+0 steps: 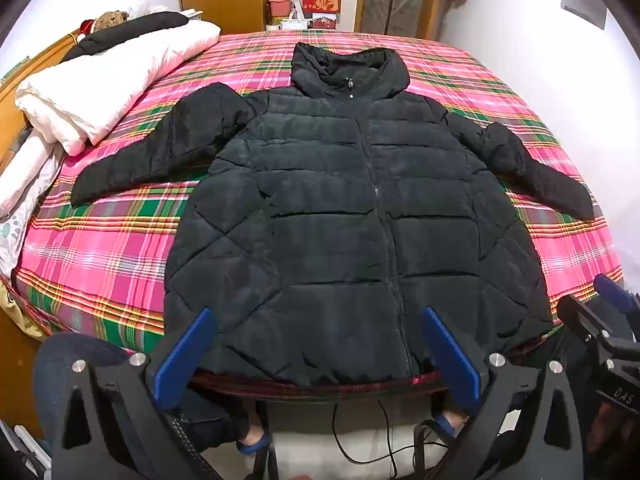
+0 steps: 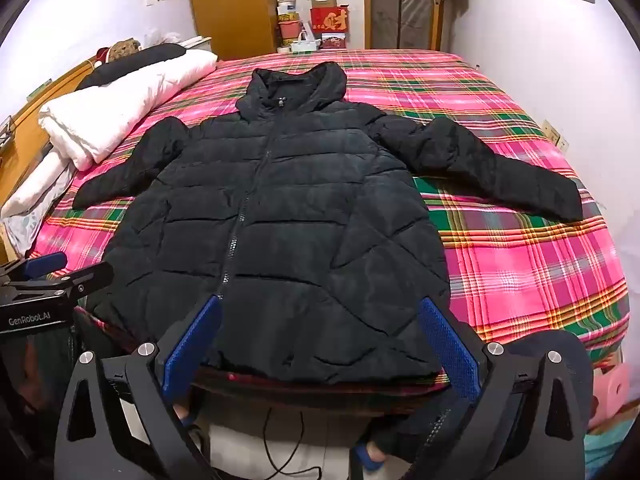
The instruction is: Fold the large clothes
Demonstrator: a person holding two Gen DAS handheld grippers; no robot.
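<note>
A black quilted puffer jacket lies flat and zipped on a pink and green plaid bed, hood toward the far side, both sleeves spread outward. My left gripper hovers open above the jacket's near hem, a little left of the zip. Over the hem's right half my right gripper also hangs open, its blue pads wide apart with nothing between them. The right gripper shows at the right edge of the left wrist view; the left gripper shows at the left edge of the right wrist view.
A rolled white quilt and pillows lie along the bed's left side by a wooden headboard. Boxes and a wardrobe stand beyond the far end. A person's legs, slippered feet and a black cable are below the near bed edge.
</note>
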